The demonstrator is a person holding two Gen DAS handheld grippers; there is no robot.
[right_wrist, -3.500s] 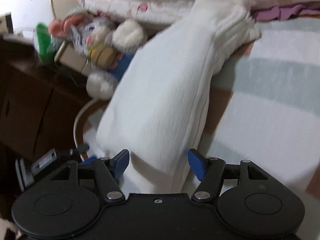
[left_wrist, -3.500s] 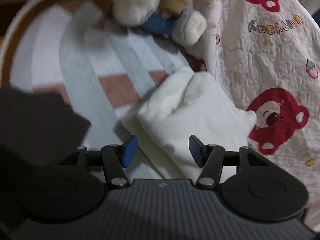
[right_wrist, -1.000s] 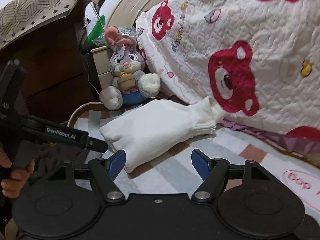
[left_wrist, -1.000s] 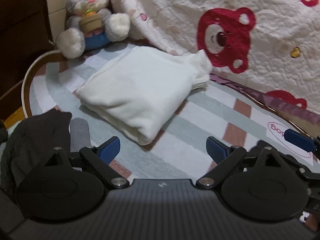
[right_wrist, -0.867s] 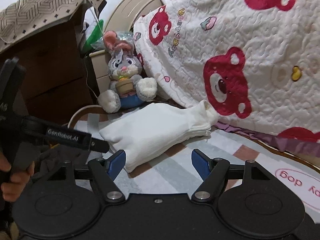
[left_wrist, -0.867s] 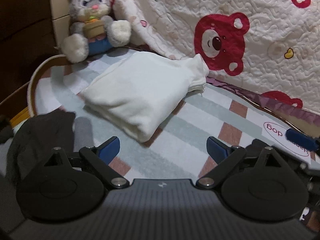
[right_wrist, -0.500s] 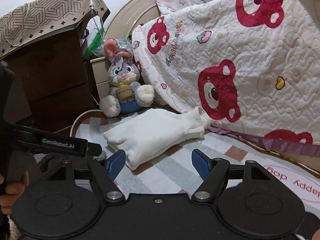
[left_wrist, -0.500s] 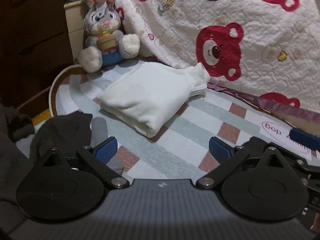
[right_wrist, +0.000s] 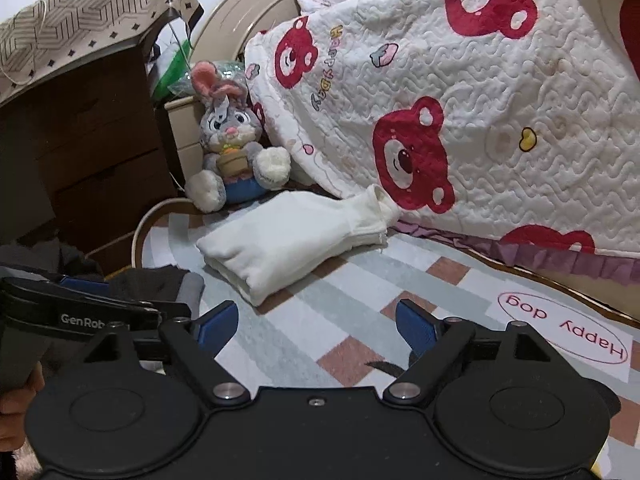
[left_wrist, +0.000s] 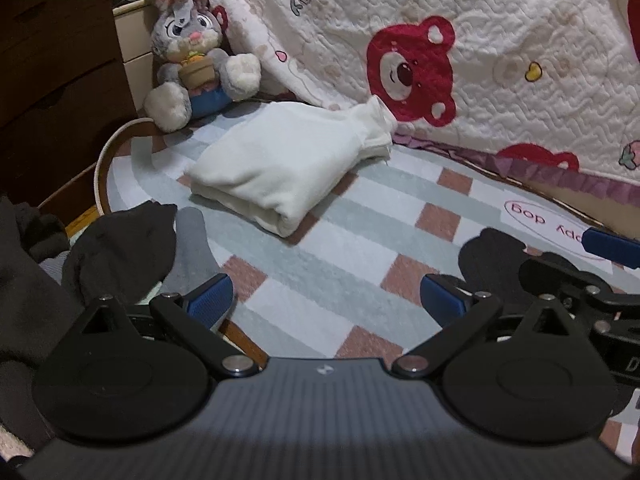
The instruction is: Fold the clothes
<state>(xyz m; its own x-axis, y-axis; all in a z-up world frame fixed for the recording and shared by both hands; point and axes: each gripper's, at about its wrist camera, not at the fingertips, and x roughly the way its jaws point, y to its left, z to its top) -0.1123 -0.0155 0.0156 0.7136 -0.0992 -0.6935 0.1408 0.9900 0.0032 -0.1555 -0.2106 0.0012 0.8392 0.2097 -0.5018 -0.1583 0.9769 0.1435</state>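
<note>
Left wrist view: the left gripper (left_wrist: 326, 294) has its fingers wide apart with nothing between them, above a checked mat (left_wrist: 320, 280). A folded white garment (left_wrist: 288, 164) lies on the mat well ahead, near a plush rabbit (left_wrist: 192, 60) and touching the edge of a bear-print quilt (left_wrist: 460, 40). Dark clothes (left_wrist: 120, 248) sit in a heap at the left. In the right wrist view, the right gripper (right_wrist: 316, 326) is opening its fingers, nothing between them, the garment well beyond.
</note>
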